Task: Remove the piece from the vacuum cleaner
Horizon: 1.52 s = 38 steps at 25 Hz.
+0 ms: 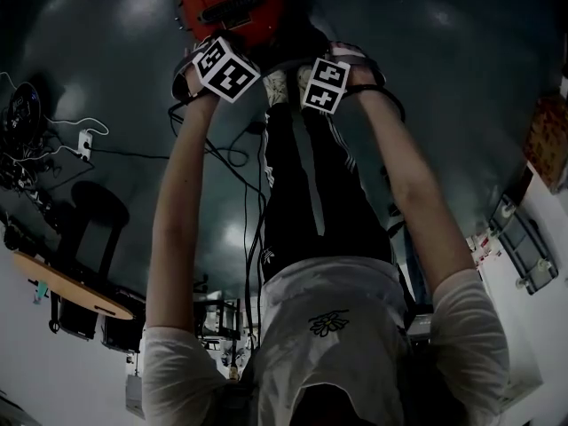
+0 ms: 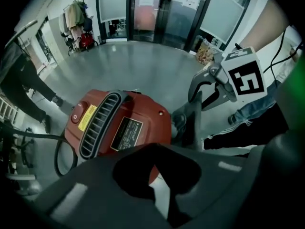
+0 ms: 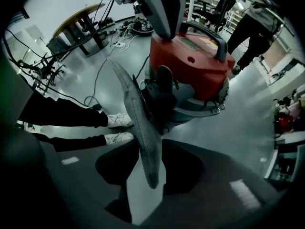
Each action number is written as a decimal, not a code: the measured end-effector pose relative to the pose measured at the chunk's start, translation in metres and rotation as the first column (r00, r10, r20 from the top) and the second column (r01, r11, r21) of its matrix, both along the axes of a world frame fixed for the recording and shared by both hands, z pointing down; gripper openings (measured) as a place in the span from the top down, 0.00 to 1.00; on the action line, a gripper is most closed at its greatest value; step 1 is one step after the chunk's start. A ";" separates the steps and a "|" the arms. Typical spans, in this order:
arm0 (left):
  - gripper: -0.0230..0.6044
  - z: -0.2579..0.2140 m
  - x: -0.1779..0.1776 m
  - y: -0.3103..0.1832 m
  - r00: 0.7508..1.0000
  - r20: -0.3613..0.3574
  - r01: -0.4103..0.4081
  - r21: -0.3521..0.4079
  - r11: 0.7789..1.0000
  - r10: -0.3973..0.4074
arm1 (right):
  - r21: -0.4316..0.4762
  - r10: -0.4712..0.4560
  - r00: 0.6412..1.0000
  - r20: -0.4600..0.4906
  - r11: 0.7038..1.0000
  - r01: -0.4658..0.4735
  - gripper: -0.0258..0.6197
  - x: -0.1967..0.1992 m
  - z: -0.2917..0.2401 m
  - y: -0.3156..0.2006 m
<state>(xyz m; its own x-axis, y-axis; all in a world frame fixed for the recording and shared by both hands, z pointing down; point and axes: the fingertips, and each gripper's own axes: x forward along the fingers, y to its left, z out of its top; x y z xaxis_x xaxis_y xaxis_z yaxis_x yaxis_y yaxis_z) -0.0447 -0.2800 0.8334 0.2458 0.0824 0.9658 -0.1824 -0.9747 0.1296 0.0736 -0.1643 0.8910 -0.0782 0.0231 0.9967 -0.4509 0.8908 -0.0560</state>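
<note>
Right gripper clamps grey ribbed piece, which runs toward 12 o'clock to red vacuum cleaner. Left gripper: jaws slightly apart, empty.

Vacuum cleaner sits on floor, just ahead of left gripper and right gripper. Piece runs from its front into right gripper's jaws.

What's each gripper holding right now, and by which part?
Right gripper: grey ribbed piece, gripped near its free tip; other end sits at the red vacuum cleaner. Left gripper: jaws apart, nothing held.
</note>
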 end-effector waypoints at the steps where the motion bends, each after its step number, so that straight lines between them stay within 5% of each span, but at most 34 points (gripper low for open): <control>1: 0.96 0.000 0.000 0.000 1.000 -0.004 0.003 0.001 1.000 -0.003 | 0.003 -0.016 0.999 -0.030 1.000 0.016 0.70 0.002 0.004 0.001; 8: 0.96 -0.002 0.003 0.000 0.999 -0.041 0.022 0.000 1.000 -0.022 | 0.040 -0.109 0.988 -0.107 0.993 0.113 0.91 0.003 0.010 0.011; 38: 0.96 0.003 -0.004 -0.003 0.998 0.043 0.040 0.030 0.999 -0.041 | 0.000 0.117 0.993 0.001 0.993 -0.117 0.91 -0.045 -0.001 0.071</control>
